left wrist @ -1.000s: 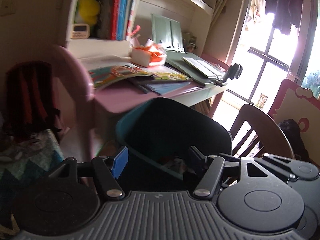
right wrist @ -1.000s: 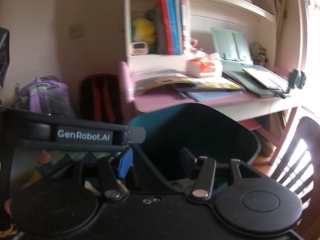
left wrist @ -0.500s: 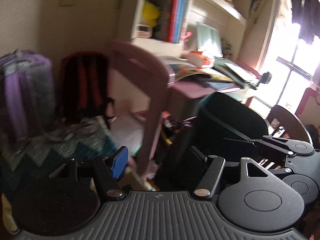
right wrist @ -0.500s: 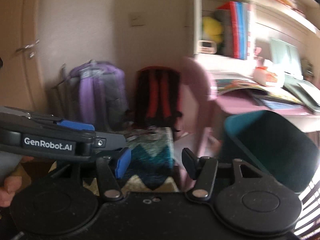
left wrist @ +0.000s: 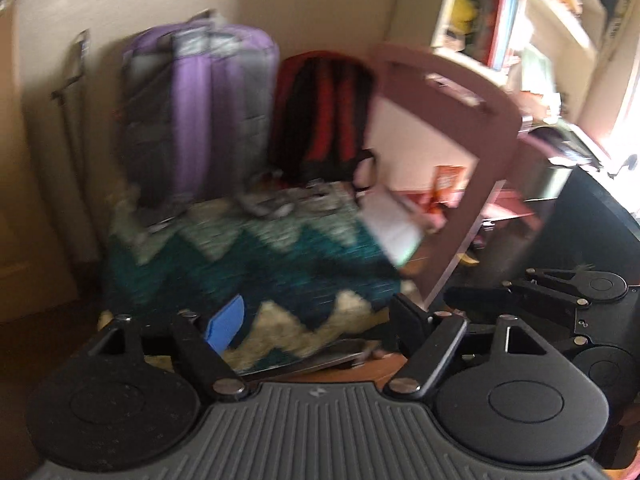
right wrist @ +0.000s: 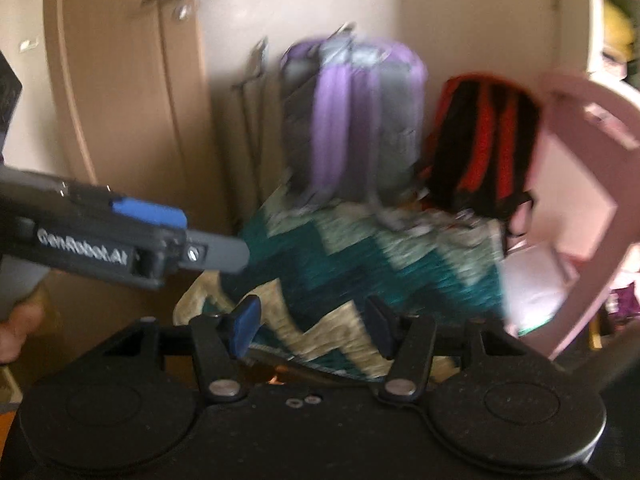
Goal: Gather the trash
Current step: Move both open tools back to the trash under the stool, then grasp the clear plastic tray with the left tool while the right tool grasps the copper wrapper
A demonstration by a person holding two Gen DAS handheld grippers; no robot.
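Left wrist view: left gripper (left wrist: 316, 320) apart, just opened wider, empty, over zigzag blanket (left wrist: 256, 256); right gripper (right wrist: 312, 322) likewise apart, empty.

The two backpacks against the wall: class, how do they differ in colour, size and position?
The purple and grey backpack is plainly taller and bulkier than the black and red backpack. The purple and grey backpack stands further from the pink chair; the black and red backpack stands right beside it. Both stand upright against the wall, straps outward, behind the zigzag blanket.
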